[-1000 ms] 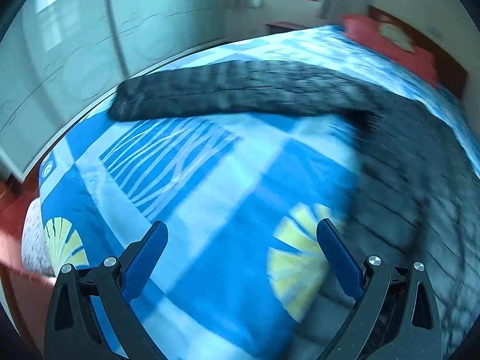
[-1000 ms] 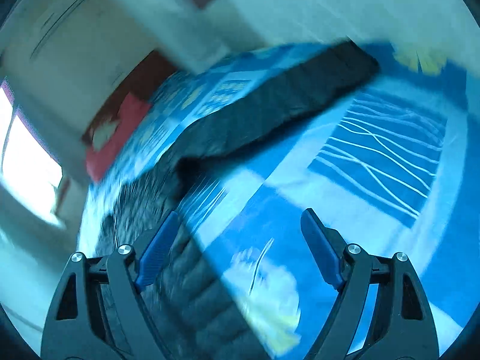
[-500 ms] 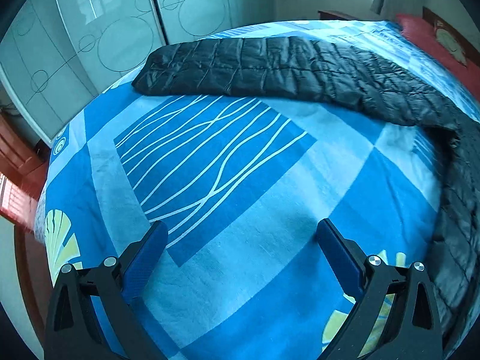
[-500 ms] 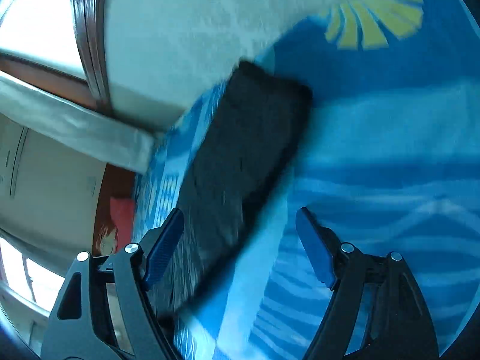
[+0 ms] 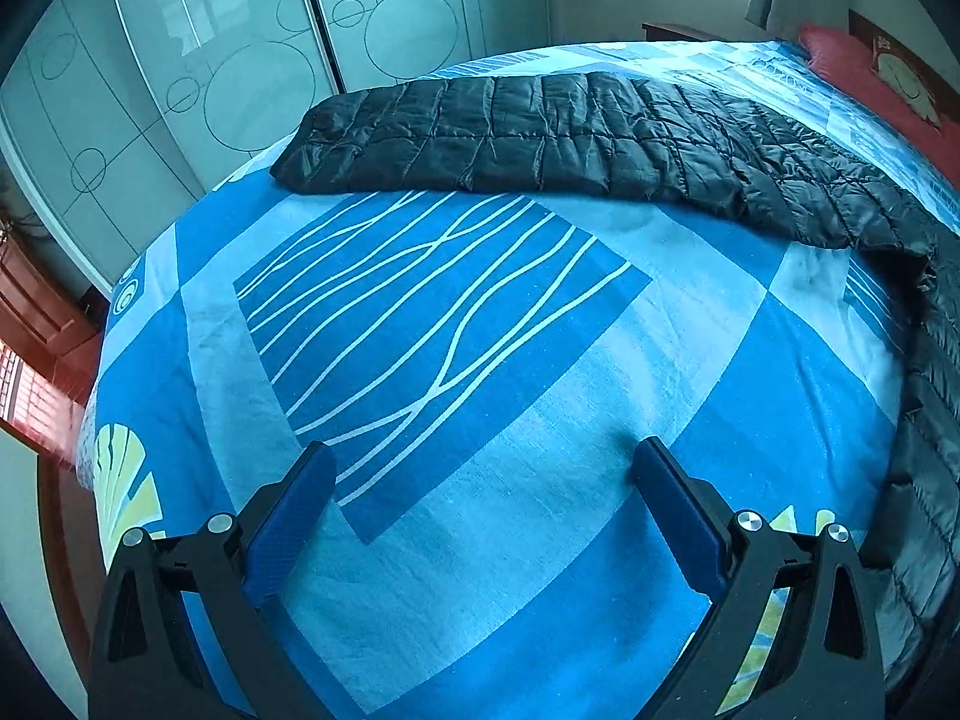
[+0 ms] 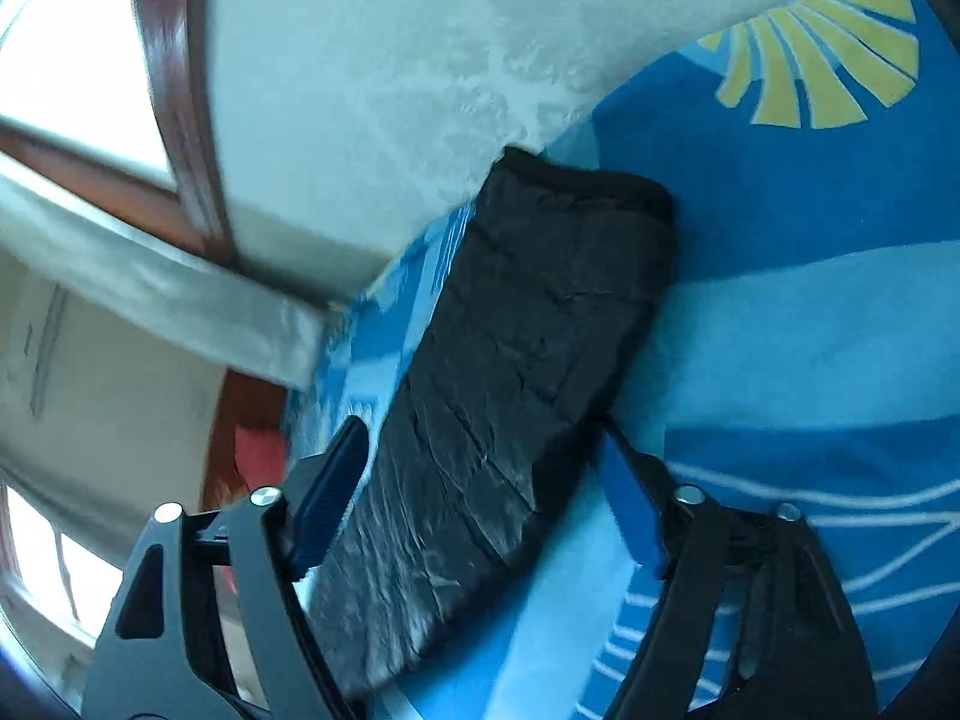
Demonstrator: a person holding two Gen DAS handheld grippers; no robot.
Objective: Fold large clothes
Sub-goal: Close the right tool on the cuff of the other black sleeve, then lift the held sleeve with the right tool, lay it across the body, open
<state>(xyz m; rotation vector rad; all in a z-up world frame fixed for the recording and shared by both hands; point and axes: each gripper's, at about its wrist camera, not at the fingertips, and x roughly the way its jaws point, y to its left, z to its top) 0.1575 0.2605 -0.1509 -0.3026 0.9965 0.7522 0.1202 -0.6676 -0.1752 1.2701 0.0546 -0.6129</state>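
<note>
Your left tool (image 5: 480, 480) hangs above the blue patterned bedspread (image 5: 540, 420) with its fingers spread apart and nothing between them. Your right tool (image 6: 480, 468), likewise spread wide, has the black quilted garment (image 6: 516, 372) lying in the gap between its fingers, unclamped. Farther off, the garment (image 5: 570, 138) stretches across the bed toward the frosted wardrobe doors (image 5: 252, 72) and the red pillow (image 5: 888, 78).
</note>
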